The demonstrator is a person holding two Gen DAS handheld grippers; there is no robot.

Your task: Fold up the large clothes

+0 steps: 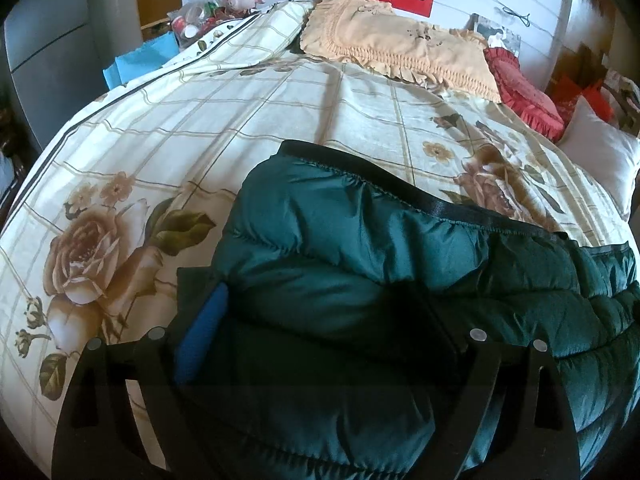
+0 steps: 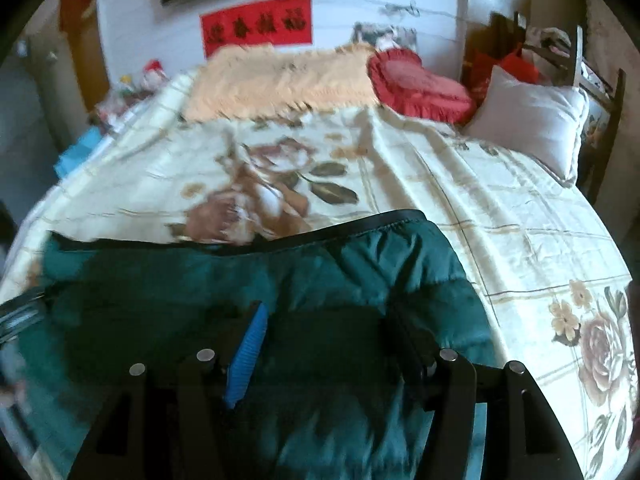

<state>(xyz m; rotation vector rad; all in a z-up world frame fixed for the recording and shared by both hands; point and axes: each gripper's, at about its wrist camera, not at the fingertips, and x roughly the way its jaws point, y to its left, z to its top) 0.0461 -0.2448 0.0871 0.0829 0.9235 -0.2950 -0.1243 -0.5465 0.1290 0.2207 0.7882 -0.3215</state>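
The puffy dark-green quilted jacket (image 1: 380,248) lies bunched on the cream rose-print bedspread (image 1: 248,120), seemingly folded over at least once. Left gripper (image 1: 320,320) and right gripper (image 2: 332,344) both gape over it, clamping nothing; tidying probably remains.

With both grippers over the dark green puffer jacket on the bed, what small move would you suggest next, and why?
Probably lift both grippers clear: the left gripper and right gripper stand open above the dark green puffer jacket, which already lies bunched on the floral bedspread, gripped by neither.
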